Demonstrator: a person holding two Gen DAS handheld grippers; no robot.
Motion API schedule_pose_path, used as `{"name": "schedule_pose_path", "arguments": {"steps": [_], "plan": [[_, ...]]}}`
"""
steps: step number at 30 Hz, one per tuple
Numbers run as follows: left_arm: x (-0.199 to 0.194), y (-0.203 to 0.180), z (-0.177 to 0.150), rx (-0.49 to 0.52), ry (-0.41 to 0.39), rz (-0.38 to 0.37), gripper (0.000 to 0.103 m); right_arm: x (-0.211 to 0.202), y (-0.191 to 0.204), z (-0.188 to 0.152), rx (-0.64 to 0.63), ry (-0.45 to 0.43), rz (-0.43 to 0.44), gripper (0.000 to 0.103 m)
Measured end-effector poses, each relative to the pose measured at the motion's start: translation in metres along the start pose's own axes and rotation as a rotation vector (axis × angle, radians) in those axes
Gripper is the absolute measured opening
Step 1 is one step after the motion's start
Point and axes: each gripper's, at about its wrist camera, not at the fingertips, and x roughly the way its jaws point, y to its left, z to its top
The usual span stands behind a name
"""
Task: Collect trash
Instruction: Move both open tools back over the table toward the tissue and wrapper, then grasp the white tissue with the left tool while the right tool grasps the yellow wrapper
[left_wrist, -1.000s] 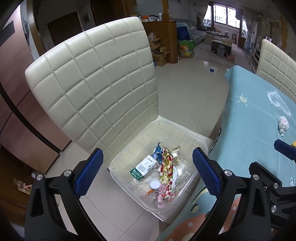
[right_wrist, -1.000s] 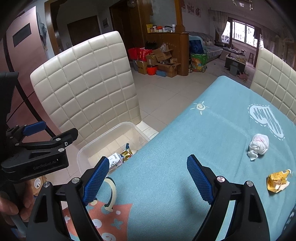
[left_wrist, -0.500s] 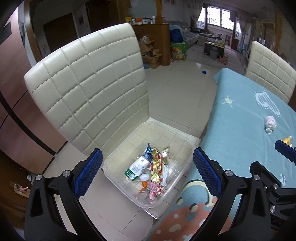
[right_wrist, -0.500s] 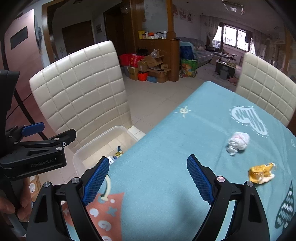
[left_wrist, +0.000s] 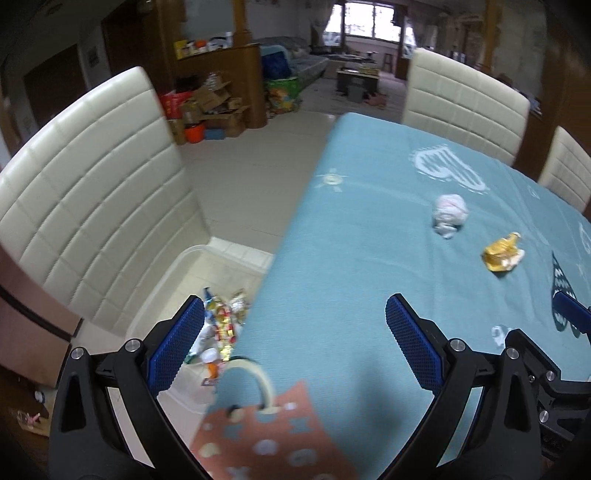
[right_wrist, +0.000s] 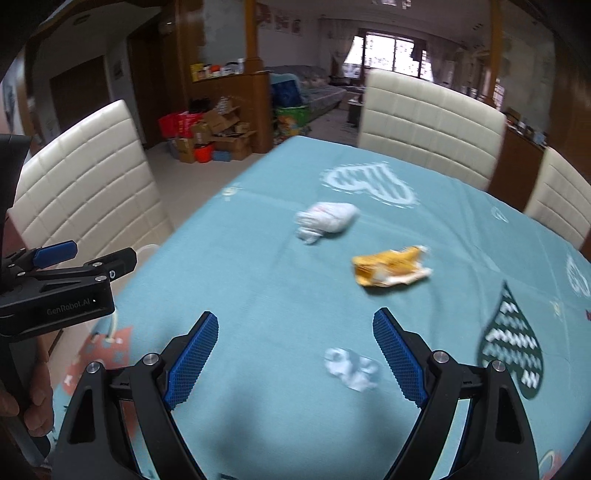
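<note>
Two pieces of trash lie on the teal tablecloth (right_wrist: 258, 280): one white crumpled wad (right_wrist: 327, 218) and, just nearer, one yellow wrapper (right_wrist: 389, 271). Three cream chairs ring the table. Left gripper (left_wrist: 295, 341) and right gripper (right_wrist: 293, 360) hang wide open, empty, both swung from the clear bin (left_wrist: 177, 273) beside the table toward the trash.
</note>
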Motion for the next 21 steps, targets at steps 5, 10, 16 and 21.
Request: {"name": "schedule_pose_path", "arguments": {"steps": [5,10,16,21], "plan": [[0.007,-0.050,0.006,0.071,0.001,-0.064,0.098,-0.008,-0.041,-0.011,0.056,0.010,-0.066,0.084],[0.016,-0.088,0.011,0.131,0.011,-0.101,0.099,-0.008,-0.071,-0.017,0.086,0.023,-0.097,0.084],[0.038,-0.110,0.020,0.185,0.021,-0.112,0.099,0.013,-0.088,-0.014,0.078,0.044,-0.103,0.084],[0.062,-0.113,0.029,0.194,0.041,-0.107,0.099,0.043,-0.093,-0.005,0.076,0.066,-0.081,0.084]]}}
